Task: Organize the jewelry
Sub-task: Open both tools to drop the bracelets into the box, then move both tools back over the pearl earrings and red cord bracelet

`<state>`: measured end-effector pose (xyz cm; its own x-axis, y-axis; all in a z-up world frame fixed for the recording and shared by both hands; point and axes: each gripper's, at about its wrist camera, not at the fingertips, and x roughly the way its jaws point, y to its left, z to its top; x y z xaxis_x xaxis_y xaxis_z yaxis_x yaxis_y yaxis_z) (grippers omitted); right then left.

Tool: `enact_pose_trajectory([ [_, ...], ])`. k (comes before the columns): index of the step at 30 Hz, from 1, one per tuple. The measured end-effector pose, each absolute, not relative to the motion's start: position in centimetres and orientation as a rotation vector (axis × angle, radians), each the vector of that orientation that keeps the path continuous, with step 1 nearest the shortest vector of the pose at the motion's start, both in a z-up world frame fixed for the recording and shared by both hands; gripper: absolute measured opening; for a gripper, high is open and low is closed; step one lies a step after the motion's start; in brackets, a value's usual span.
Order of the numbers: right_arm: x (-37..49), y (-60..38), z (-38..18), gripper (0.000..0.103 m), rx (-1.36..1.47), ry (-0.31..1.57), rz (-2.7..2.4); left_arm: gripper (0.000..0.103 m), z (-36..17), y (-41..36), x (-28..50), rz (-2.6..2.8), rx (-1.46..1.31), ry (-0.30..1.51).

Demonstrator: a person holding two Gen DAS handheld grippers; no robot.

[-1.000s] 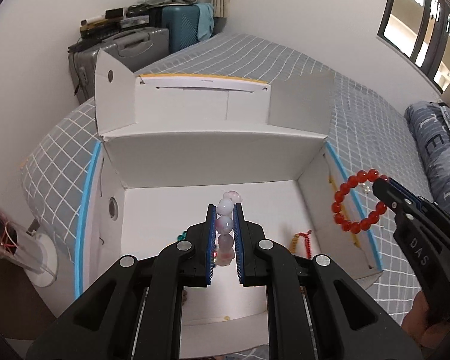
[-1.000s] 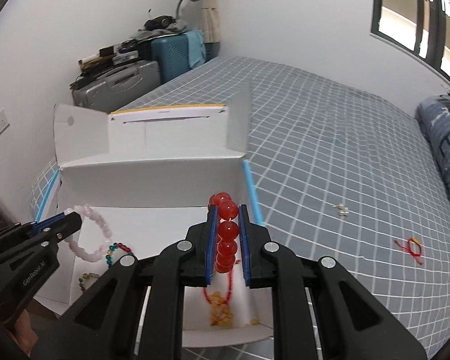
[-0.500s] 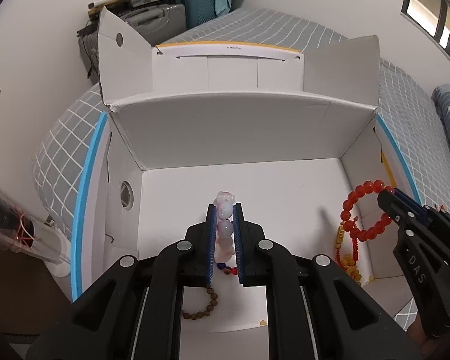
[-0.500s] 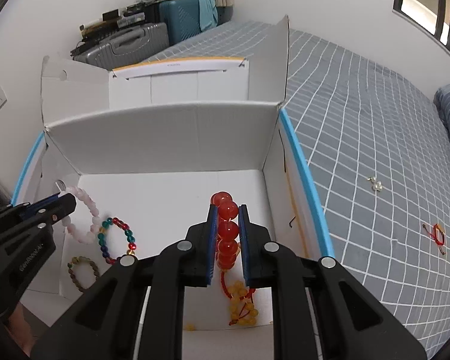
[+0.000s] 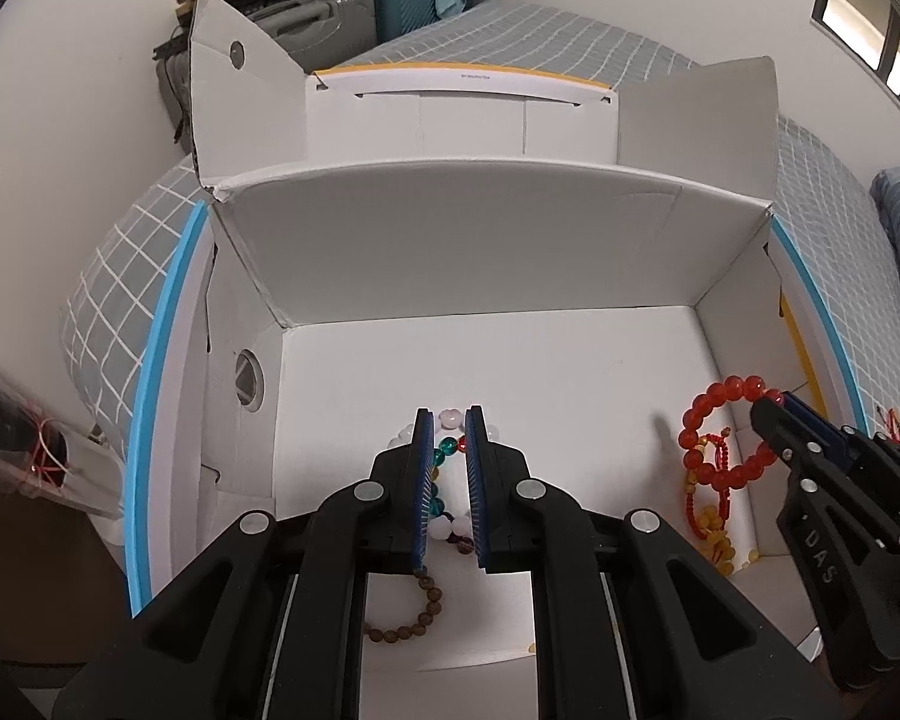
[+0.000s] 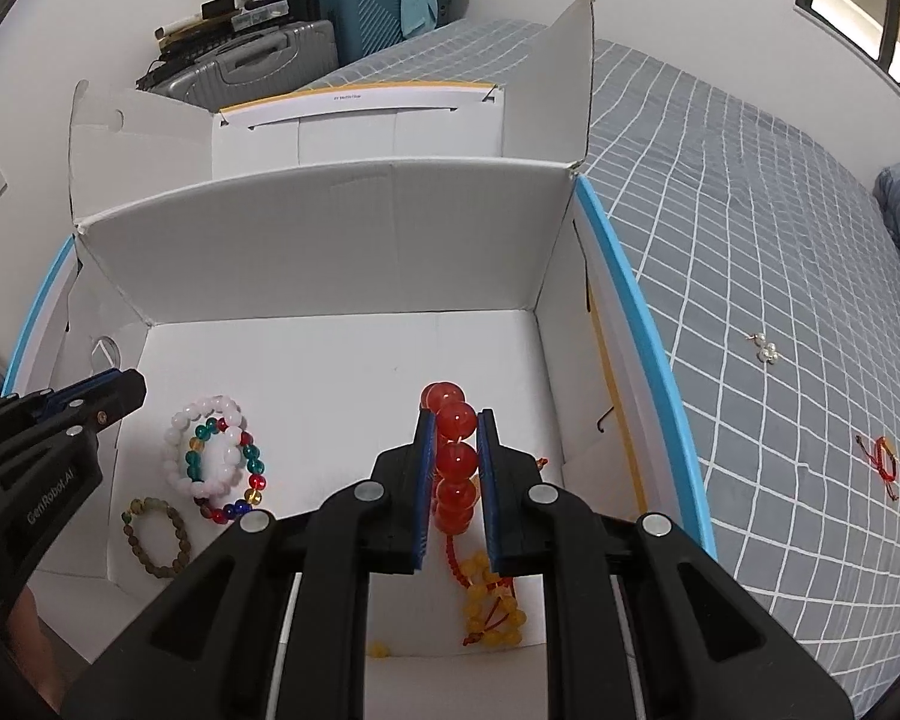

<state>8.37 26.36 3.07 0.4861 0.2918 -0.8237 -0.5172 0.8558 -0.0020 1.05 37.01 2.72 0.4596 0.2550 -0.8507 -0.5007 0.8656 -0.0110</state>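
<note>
A bed (image 6: 750, 210) with a grey checked cover carries a white cardboard box (image 5: 480, 228), flaps open, with blue edging on its side rims. The small print on the box's yellow-edged lid is too fine to read. A teal suitcase (image 6: 366, 6) and a grey suitcase (image 6: 258, 66) stand by the far wall. The left gripper (image 5: 449, 414), marked "GenRobot.AI" on its side, hangs over the box's left part with its jaws drawn nearly together and nothing clamped. The right gripper (image 6: 456, 414), lettered "DAS", is clenched on a red bead bracelet (image 6: 456, 456), which it holds inside the box near the right wall. On the box floor just beside the left gripper's tip lies a pink-white bead bracelet (image 6: 173, 453), overlapping a multicoloured bead bracelet (image 6: 252, 453). A brown bead bracelet (image 6: 179, 528) sits nearer the front wall. Under the red bracelet lies a yellow bead bracelet (image 6: 492, 600) on red cord. Out on the bed cover lie a red cord bracelet (image 6: 882, 459) and a small pearl piece (image 6: 767, 349), well apart from the box.
</note>
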Motion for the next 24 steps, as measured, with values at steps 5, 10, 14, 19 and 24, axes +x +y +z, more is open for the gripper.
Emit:
enact_pose_trajectory([
  [5, 7.9, 26.4, 3.9, 0.014, -0.272, 0.926, 0.514, 0.014, 3.5, 37.0, 0.5, 0.47, -0.288, 0.972],
  [10, 6.8, 26.1, 5.5, 0.044, -0.296, 0.87, 0.501, 0.041, 4.3, 36.8, 0.1, 0.482, -0.288, 0.94],
  [14, 6.2, 25.1, 6.9, 0.07, -0.296, 0.83, 0.491, 0.062, 5.5, 36.2, -0.2, 0.502, -0.275, 0.889],
  [19, 6.0, 23.1, 8.2, 0.083, -0.294, 0.795, 0.472, 0.08, 6.7, 35.4, -0.3, 0.501, -0.269, 0.85],
  [24, 6.5, 20.2, 9.1, 0.092, -0.259, 0.776, 0.448, 0.093, 7.3, 34.0, 0.4, 0.508, -0.248, 0.828],
])
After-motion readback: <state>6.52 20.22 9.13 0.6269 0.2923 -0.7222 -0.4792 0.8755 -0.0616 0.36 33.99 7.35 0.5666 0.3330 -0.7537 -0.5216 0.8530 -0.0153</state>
